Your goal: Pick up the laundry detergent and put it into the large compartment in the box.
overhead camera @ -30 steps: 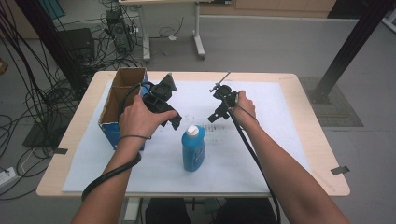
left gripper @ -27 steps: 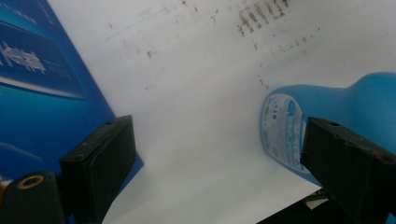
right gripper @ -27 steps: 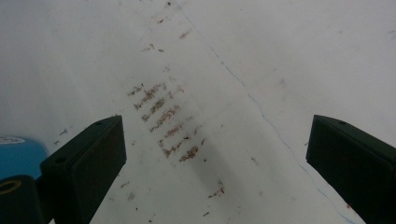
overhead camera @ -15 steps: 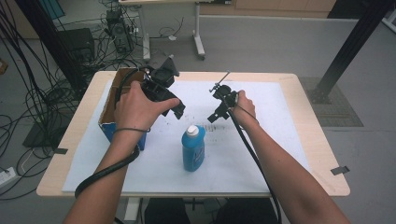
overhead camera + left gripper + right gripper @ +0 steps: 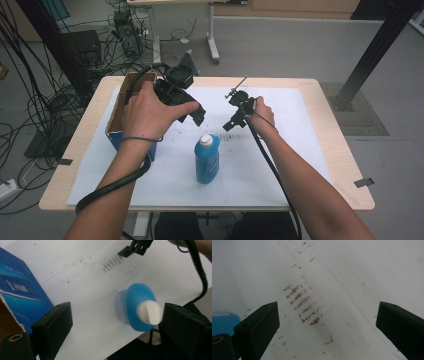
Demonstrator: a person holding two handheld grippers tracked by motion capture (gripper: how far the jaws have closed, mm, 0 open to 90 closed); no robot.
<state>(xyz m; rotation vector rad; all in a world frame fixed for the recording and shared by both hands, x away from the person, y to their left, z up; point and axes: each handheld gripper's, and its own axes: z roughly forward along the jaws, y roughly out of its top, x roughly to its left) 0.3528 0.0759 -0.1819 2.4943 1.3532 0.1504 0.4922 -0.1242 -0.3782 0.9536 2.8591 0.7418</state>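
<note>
Mid-table, on the white paper sheet: blue bottle with white cap, upright, standing free, nothing touching it. In the left gripper view it sits below and between the jaws, cap closer to the right-hand jaw.

Left gripper at roughly 11 o'clock from the bottle, held up off the table, tilted down toward it. Jaws spread wide, nothing between them.

Right gripper at about 1 o'clock from the bottle, near but apart from it. Jaws spread wide too, nothing between them, aimed at bare paper with a patch of brownish smudge marks. Blue edge of the bottle just shows at 9 o'clock in the right gripper view.

Around it:
- Cardboard box, blue printed outside, brown inside, at 10 o'clock from the bottle on the table's left edge. Top open. Left hand covers much of the opening, so can't tell what's in it.
- Box wall is close beside the left gripper's left-hand jaw in its own view.
- Thick black cable loops from the left gripper under the forearm; thinner cable trails along the right forearm.
- Nothing on the paper between either gripper and the bottle.
- Floor behind: tangled cables at 9–10 o'clock, a second table's leg at 12 o'clock, black post at 2 o'clock.
</note>
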